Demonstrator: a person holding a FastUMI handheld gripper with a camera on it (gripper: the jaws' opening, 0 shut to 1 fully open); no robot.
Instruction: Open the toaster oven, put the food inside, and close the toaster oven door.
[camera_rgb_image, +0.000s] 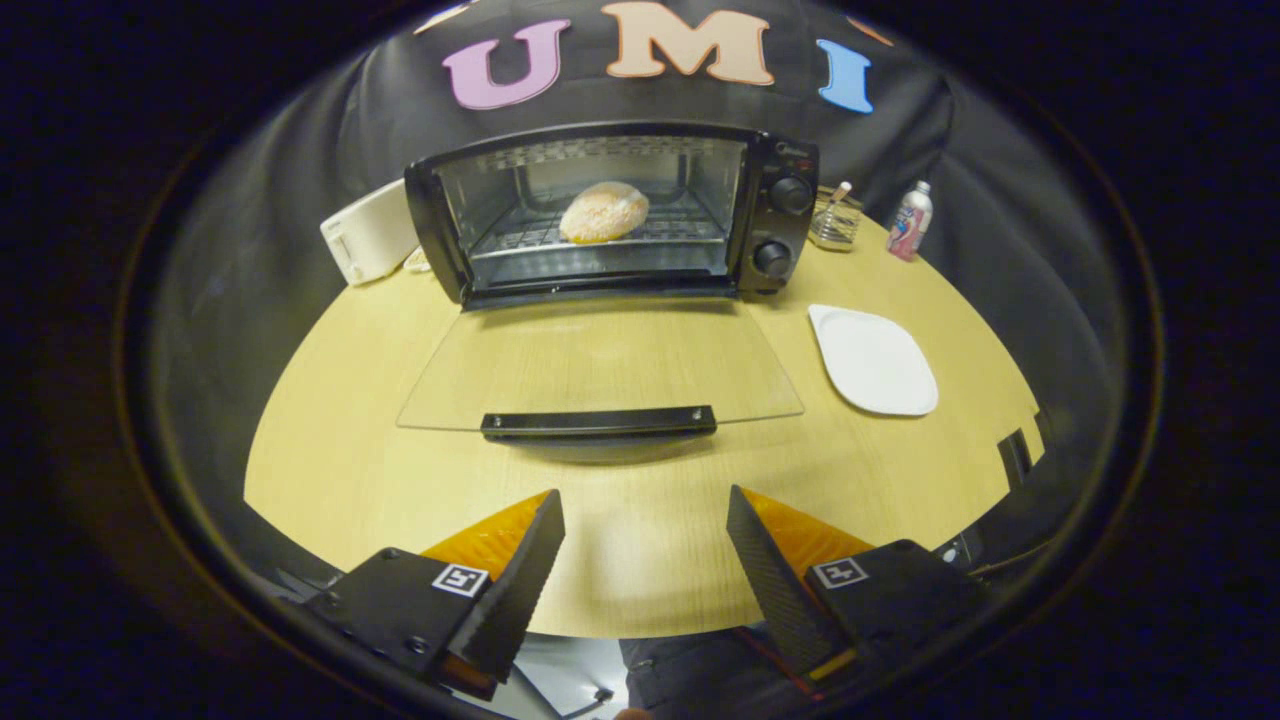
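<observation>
I see a matt, pale wood-grain table (340, 440). On it stands a glossy black toaster oven (612, 215) with a clear glass door (600, 365) and a metal wire rack (600, 245). At right lies a smooth white plate (873, 360). My gripper (646, 545) hangs open, its fingers (530, 570) rough-textured.

One toaster oven (610, 215), one bun (603, 212), one plate (873, 360).
</observation>
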